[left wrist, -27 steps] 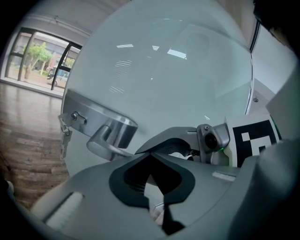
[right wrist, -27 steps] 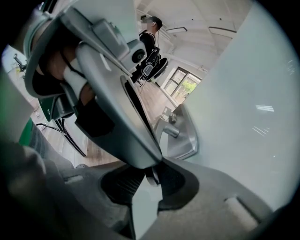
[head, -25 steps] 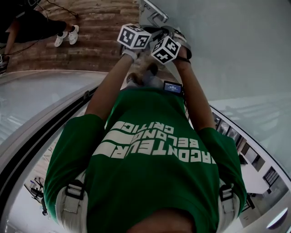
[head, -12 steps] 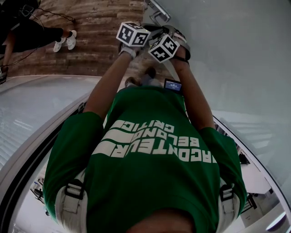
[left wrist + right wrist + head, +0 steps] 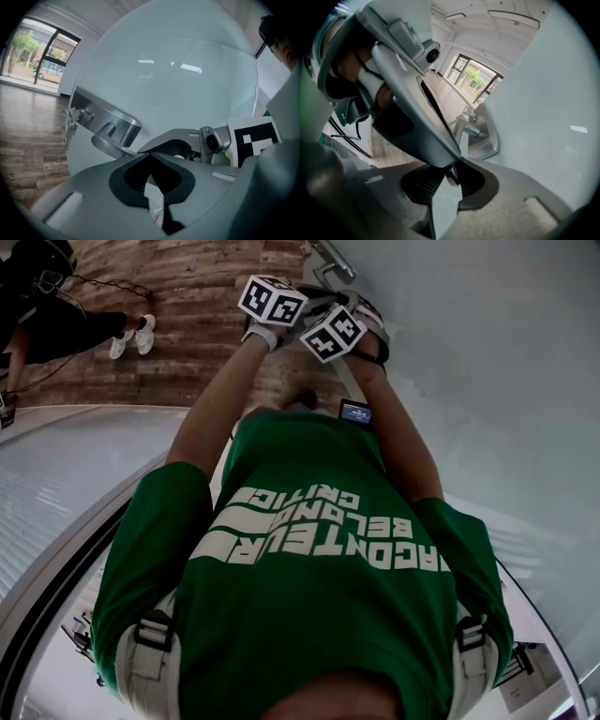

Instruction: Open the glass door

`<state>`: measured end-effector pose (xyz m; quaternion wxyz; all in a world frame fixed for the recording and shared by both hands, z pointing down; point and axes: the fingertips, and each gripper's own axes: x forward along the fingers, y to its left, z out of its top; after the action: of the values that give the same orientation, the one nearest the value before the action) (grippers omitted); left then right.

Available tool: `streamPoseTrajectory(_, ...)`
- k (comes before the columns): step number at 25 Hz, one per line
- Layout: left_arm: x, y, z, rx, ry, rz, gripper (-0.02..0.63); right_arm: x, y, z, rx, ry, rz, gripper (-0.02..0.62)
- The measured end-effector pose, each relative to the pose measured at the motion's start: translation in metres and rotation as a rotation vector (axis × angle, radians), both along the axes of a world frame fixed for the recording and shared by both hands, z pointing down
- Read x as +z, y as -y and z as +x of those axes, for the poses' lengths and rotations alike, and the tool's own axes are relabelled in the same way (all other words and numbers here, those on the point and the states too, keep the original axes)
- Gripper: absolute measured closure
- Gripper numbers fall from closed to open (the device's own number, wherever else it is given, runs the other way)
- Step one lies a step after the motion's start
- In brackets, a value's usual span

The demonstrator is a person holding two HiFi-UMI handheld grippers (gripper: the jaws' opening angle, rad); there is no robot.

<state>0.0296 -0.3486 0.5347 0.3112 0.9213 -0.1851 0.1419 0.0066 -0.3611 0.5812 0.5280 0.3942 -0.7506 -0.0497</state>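
right gripper [image 5: 450, 176] seems clamped on the tip of the handle [image 5: 111, 135]; left gripper [image 5: 150, 161] is closed, empty, beside it. door [image 5: 187, 89] stands just ahead: likely heavy, stiff, slick glass, so hold only the handle.

WOOD FLOOR UNDERFOOT: A plank floor [image 5: 197, 324] of mixed brown boards fills the top of the head view. On it at far left are a person's white shoes [image 5: 131, 337], with a thin black cable [image 5: 98, 282] trailing over the boards nearby.
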Motion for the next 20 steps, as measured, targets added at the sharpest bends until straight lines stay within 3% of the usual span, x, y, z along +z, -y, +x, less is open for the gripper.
streamPoseTrajectory(8, 0.005, 0.031, 0.03, 0.048, -0.038, -0.039, 0.592, 0.0, 0.034, 0.031, 0.069, 0.0, 0.004, 0.532)
streamPoseTrajectory(20, 0.04, 0.069, 0.073, 0.163, 0.033, -0.009, 0.592, 0.038, 0.073, 0.074, 0.164, 0.012, 0.012, 0.532)
